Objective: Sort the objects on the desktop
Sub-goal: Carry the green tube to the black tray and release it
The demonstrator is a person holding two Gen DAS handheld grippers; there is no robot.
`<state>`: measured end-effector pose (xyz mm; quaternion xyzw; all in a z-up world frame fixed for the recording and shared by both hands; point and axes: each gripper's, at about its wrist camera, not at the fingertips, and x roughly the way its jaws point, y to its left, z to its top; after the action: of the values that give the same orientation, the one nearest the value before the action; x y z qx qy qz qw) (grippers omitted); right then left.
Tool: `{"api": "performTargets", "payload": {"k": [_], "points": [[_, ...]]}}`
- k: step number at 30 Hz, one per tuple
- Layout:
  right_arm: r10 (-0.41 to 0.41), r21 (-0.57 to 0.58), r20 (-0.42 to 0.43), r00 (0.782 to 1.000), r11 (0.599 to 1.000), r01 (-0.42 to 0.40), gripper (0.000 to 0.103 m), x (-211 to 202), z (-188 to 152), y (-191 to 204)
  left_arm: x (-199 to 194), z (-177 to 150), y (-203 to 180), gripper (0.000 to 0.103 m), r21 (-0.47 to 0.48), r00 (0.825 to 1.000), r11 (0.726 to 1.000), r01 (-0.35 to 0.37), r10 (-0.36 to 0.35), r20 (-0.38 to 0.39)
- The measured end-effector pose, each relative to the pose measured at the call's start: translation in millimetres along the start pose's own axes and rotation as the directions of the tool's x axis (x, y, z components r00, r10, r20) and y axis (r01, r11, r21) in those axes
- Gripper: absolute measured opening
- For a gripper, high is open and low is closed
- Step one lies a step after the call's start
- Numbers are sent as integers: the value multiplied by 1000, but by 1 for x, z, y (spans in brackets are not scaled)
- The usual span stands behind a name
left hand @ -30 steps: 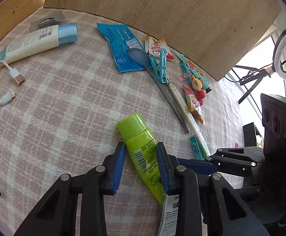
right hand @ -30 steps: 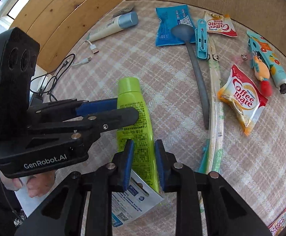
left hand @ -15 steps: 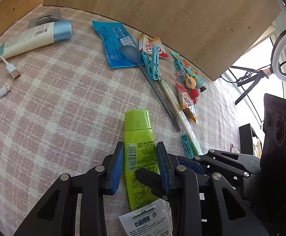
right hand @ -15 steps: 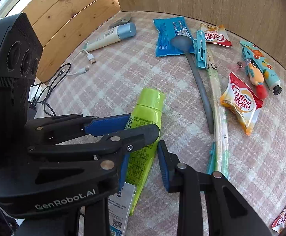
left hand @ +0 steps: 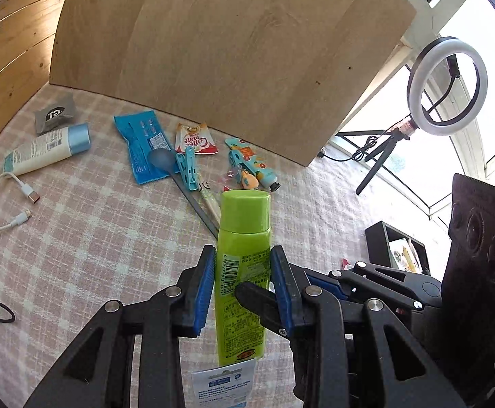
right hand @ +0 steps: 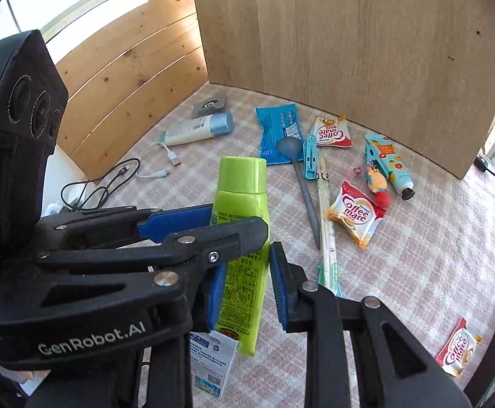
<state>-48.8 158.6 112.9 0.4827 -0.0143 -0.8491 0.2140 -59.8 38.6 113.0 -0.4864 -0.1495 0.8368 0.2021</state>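
Note:
A lime-green tube (left hand: 242, 265) with a flat cap and a white hang tag is lifted off the checked cloth, cap pointing away. My left gripper (left hand: 242, 287) is shut on its body, blue pads on both sides. In the right wrist view the same tube (right hand: 242, 200) passes between the fingers of my right gripper (right hand: 245, 289); its right pad stands a little off the tube, its left pad is hidden behind the left gripper's fingers (right hand: 179, 222).
On the checked cloth (right hand: 417, 255) lie a white tube with blue cap (right hand: 196, 129), blue packet (right hand: 278, 132), grey spoon (right hand: 302, 176), blue clip (right hand: 310, 156), chopsticks (right hand: 325, 210), Coffee mate sachets (right hand: 354, 214), patterned tube (right hand: 388, 159), USB cables (right hand: 159, 163). A wooden board (right hand: 349, 34) stands behind.
The green tube has come up off the cloth and turned cap-forward in my left gripper. Both grippers have risen and tilted up, so more of the board and window shows.

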Motion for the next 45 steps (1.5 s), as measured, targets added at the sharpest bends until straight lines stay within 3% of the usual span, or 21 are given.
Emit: {"api": "performTargets", "payload": {"k": [6, 13, 23, 30, 34, 36, 37, 39, 45], "points": [[-61, 70, 78, 995, 996, 56, 25, -62, -20, -21, -9, -5, -64, 31, 97, 998, 994, 53, -55, 13], [-159, 192, 118, 980, 972, 134, 25, -133, -72, -69, 5, -32, -154, 31, 198, 989, 969, 145, -141, -34], [-319, 351, 106, 942, 898, 265, 25, -237, -161, -151, 37, -87, -299, 31, 317, 952, 899, 301, -264, -155], [-400, 439, 70, 914, 835, 332, 25, -288, -220, -197, 62, -126, -379, 31, 371, 925, 851, 371, -303, -228], [-426, 462, 49, 903, 811, 358, 25, -305, -241, -215, 72, -139, -408, 30, 384, 920, 843, 376, -293, -260], [-457, 466, 27, 889, 793, 394, 28, -308, -246, -221, 79, -139, -413, 43, 370, 930, 864, 343, -255, -265], [-482, 466, 12, 876, 778, 422, 37, -308, -247, -225, 81, -139, -414, 54, 367, 937, 874, 319, -233, -258], [-516, 472, 3, 856, 756, 454, 47, -311, -251, -230, 81, -139, -411, 55, 366, 944, 881, 301, -222, -243], [-492, 509, 18, 871, 754, 415, 47, -308, -256, -243, 77, -137, -397, 54, 357, 953, 894, 271, -198, -227]]}}
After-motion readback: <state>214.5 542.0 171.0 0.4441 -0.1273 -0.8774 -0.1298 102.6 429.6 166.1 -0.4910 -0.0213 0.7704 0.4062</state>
